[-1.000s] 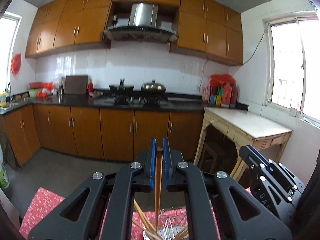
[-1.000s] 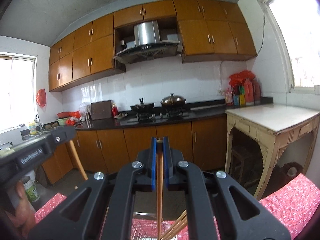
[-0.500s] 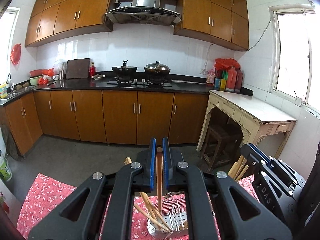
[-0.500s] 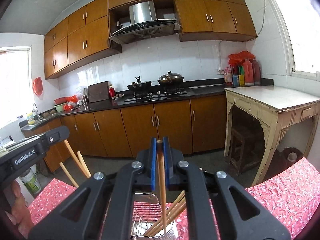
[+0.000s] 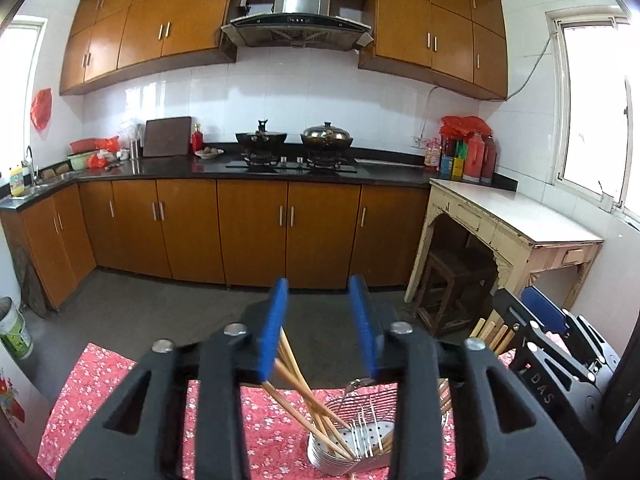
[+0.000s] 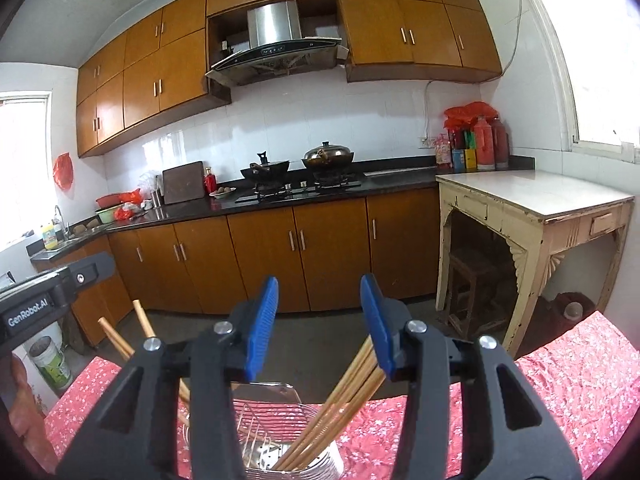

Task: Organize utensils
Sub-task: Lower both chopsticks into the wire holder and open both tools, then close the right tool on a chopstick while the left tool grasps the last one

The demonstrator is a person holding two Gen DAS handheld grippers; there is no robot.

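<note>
A metal utensil holder point(image 5: 352, 446) stands on the red flowered tablecloth point(image 5: 100, 384), with several wooden chopsticks point(image 5: 304, 396) leaning in it. My left gripper point(image 5: 322, 332) is open and empty just above the holder, its blue pads apart. In the right wrist view the same holder point(image 6: 280, 440) holds a bundle of chopsticks point(image 6: 340, 400) leaning right. My right gripper point(image 6: 318, 326) is open and empty above it. The right gripper also shows at the right of the left wrist view point(image 5: 552, 344).
Beyond the cloth-covered table lie a grey floor, brown kitchen cabinets point(image 5: 252, 232) with a stove and pots point(image 5: 326, 136), and a cream side table point(image 6: 532, 208) with a stool under it. A white bucket point(image 5: 12, 332) stands at the left.
Both grippers have opened and let go of the chopsticks they held. Those chopsticks now stand in the holder. Both views have tilted downward toward the holder.
</note>
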